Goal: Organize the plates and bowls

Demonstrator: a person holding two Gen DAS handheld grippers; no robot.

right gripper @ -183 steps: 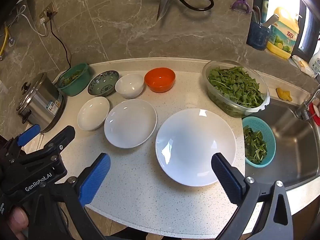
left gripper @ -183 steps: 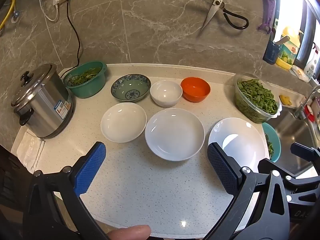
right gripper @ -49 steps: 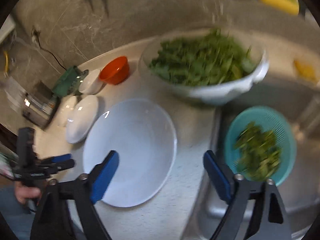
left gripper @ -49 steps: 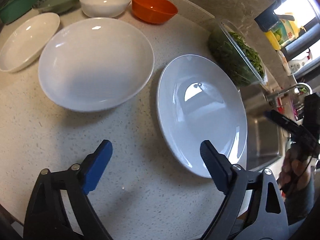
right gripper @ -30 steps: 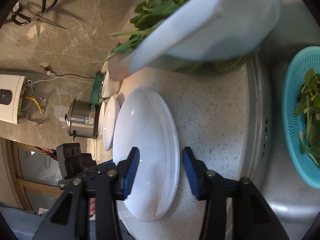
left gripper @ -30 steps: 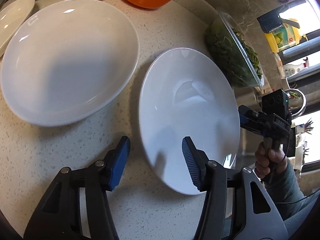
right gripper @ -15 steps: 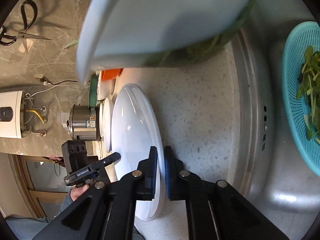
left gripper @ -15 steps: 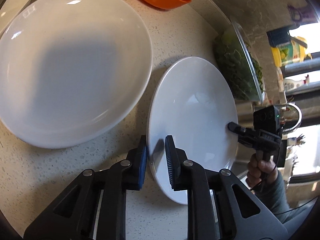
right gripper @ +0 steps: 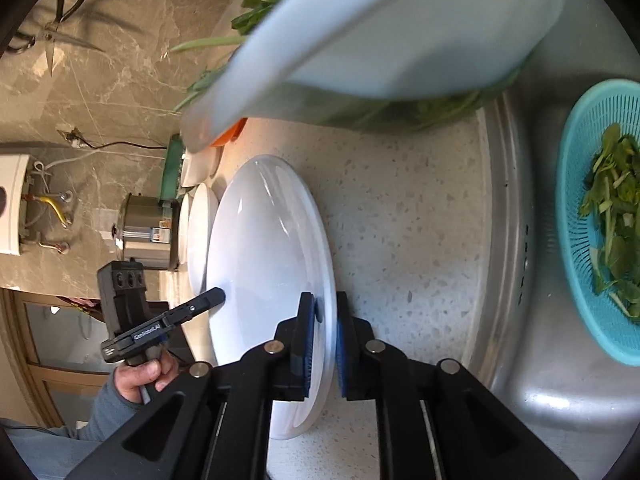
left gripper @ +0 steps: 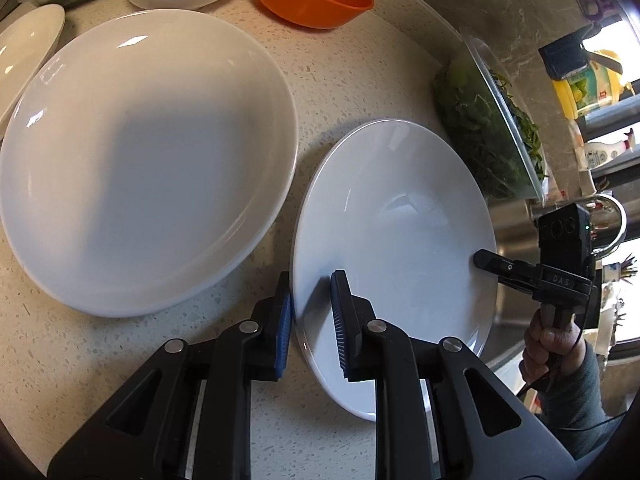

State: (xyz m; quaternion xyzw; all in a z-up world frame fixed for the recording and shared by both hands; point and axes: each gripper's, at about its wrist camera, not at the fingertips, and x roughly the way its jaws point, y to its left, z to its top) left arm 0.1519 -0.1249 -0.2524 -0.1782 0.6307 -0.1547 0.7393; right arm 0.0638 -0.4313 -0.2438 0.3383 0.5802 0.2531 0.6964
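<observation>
Plate pinched at both rims, and it could slip

Plate (left gripper: 400, 216), the big flat white one, sits on the desk (left gripper: 360, 80) between the wide shallow bowl (left gripper: 136, 152) and the sink (right gripper: 520, 320), with the tub of greens (left gripper: 492, 136) just behind it. My left tool (left gripper: 310, 326) is clamped on its near-left rim, one pad under the edge and one on top. My right tool (right gripper: 322, 332) is closed on the opposite rim, beside the sink.

My worry is the glaze: it looks slick, and each grip catches only a thin strip of edge. If I raise one side faster than the other, I judge the plate may twist out of a pad and drop on the desk, or slide toward the sink and the teal strainer (right gripper: 600, 216). The bowl's rim lies close to the plate's left edge, so a sideways pull might knock them together.

Both tools reach in low, nearly level with the desk, facing each other across the plate. My right hand (left gripper: 548, 344) grips its handle from below, and my left hand (right gripper: 140, 376) does likewise.
</observation>
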